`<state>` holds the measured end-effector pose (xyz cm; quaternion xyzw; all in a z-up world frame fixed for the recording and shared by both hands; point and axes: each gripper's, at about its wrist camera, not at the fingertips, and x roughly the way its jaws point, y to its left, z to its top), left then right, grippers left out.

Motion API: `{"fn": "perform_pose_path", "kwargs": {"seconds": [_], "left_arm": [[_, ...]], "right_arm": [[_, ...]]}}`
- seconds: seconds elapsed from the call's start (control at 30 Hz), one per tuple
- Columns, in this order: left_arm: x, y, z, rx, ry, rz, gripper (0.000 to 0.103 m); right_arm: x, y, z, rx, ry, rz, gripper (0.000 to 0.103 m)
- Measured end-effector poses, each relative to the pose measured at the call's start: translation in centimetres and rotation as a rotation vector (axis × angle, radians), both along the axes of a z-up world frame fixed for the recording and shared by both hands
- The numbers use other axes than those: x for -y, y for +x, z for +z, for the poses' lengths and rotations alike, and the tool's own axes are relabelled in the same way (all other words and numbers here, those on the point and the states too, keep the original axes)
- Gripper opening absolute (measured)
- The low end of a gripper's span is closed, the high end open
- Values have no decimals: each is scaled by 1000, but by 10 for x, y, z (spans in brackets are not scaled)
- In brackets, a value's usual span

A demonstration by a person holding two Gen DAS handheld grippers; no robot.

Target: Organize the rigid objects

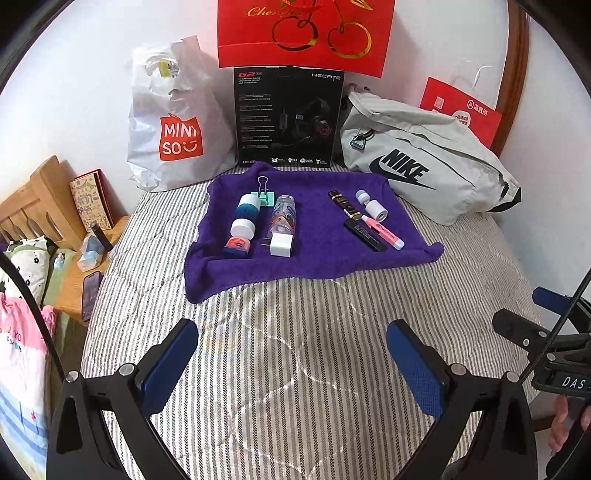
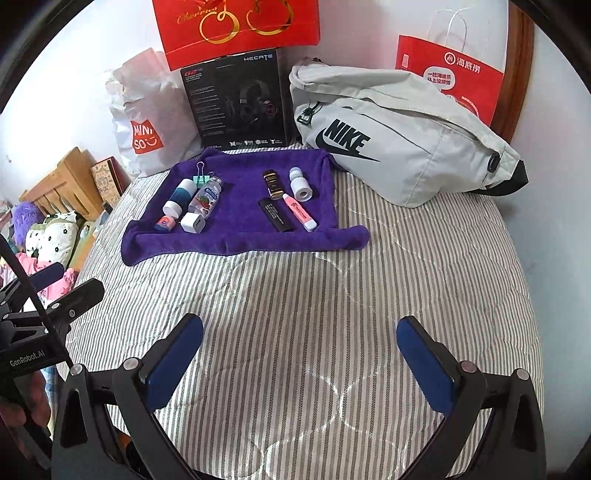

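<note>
On the purple towel (image 2: 236, 225), the pink highlighter (image 2: 300, 213) was laid lengthwise toward the right gripper (image 2: 300, 362), the nearer one. Both it and the left gripper (image 1: 292, 365) were held wide apart, empty.

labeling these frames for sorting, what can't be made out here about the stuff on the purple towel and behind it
- Red cherry bag: top cut off by the frame edge in both views.
- Pink marker: label print too small to read, left wrist view.
- Green binder clip: body partly hidden behind the blue-and-white bottle, right wrist view.
- Minisoo bag: contents hidden by its plastic.
</note>
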<state>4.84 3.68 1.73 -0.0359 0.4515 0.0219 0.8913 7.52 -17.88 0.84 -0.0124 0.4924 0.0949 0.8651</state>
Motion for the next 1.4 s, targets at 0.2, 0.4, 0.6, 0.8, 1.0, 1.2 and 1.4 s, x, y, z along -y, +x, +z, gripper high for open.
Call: {"fn": "perform_pose_path", "kwargs": {"seconds": [0.2, 0.4, 0.6, 0.8, 1.0, 1.2, 1.4], "left_arm": [[0, -2, 2, 5, 4, -3, 103], [2, -4, 4, 9, 8, -7, 103], [4, -6, 5, 8, 11, -2, 103], [1, -6, 5, 2, 4, -10, 103], [1, -7, 4, 0, 6, -10, 103], [0, -8, 2, -4, 10, -13, 103], [2, -8, 1, -6, 11, -14, 103]], "right_arm": [[-1, -4, 2, 6, 2, 6, 103], [-1, -7, 5, 14, 2, 4, 103], [0, -8, 5, 14, 3, 7, 103], [-2, -9, 5, 14, 4, 14, 103], [-1, -9, 4, 12, 5, 15, 103], [2, -8, 4, 10, 8, 8, 103], [5, -9, 5, 15, 4, 2, 103]]}}
